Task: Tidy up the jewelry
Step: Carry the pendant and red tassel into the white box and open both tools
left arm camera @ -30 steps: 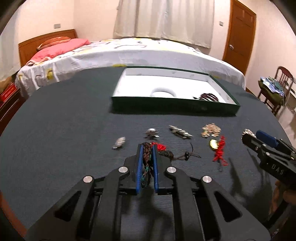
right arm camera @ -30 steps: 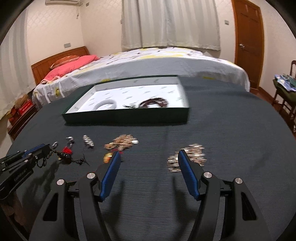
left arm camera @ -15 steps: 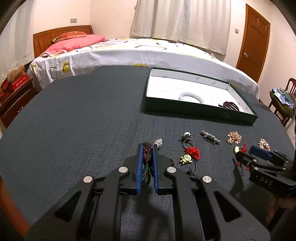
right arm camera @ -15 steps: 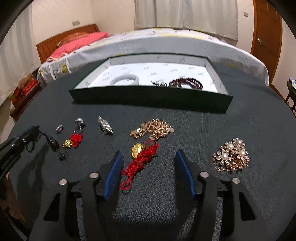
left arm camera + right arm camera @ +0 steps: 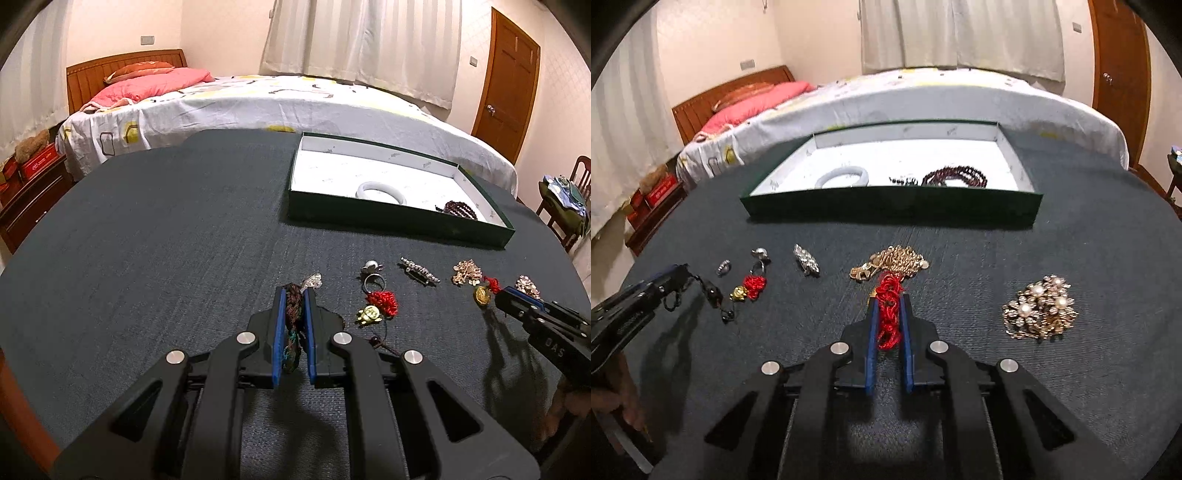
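Observation:
My left gripper (image 5: 294, 295) is shut on a dark braided cord bracelet (image 5: 292, 321), held low over the dark table. My right gripper (image 5: 888, 304) is shut on a red knotted cord ornament (image 5: 888, 317) lying beside a gold chain (image 5: 894, 259). The green jewelry box (image 5: 886, 210) stands behind, holding a white bangle (image 5: 843, 176) and dark red beads (image 5: 955, 176). In the left wrist view the box (image 5: 388, 219) is at the far right, and the right gripper (image 5: 509, 301) shows at the right edge.
Loose on the table: a pearl brooch (image 5: 1039, 308), a crystal clip (image 5: 806, 259), a silver ring (image 5: 724, 266), a red-and-gold charm (image 5: 750, 288). A bed (image 5: 258, 99) stands behind the table, a chair (image 5: 569, 199) at the right.
My right gripper has moved in and shut on the red cord ornament; it was open half a second ago. My left gripper still holds the braided bracelet and has shifted left and back.

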Motion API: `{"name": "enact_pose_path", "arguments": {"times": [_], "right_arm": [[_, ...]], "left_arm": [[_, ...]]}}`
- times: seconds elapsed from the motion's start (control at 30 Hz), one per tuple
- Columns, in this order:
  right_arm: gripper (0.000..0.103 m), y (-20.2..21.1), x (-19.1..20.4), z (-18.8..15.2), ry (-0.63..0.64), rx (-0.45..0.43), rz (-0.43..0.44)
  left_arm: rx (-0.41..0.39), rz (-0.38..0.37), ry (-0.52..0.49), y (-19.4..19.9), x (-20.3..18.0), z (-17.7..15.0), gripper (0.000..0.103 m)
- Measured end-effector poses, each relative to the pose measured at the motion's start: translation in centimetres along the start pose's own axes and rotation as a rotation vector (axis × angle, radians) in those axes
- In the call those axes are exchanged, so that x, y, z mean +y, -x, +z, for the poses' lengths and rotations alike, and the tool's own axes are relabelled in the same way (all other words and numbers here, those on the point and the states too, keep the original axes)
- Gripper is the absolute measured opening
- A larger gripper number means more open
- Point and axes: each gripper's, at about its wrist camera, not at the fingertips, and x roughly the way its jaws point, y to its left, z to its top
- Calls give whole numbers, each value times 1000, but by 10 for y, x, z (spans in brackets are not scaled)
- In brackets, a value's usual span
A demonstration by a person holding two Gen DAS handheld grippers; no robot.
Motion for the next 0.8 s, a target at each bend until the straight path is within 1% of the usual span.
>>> {"name": "enact_pose_path", "arguments": {"times": [0.13,0.4,0.57,0.8], "right_arm": [[12,14,-1,4,-3,-49,5],[12,41,2,22,12,-144,3],[12,57,2,37,17,-205,2],[12,68,1,63,40,-282,-6]], "left_arm": [[-17,-9,-5,7,-5,3,10],[-73,-36,-13,28,-18,18,10],[-112,-66,-18,39,-27,33,10],[-162,-100,-27,42,-41,60,10]]}}
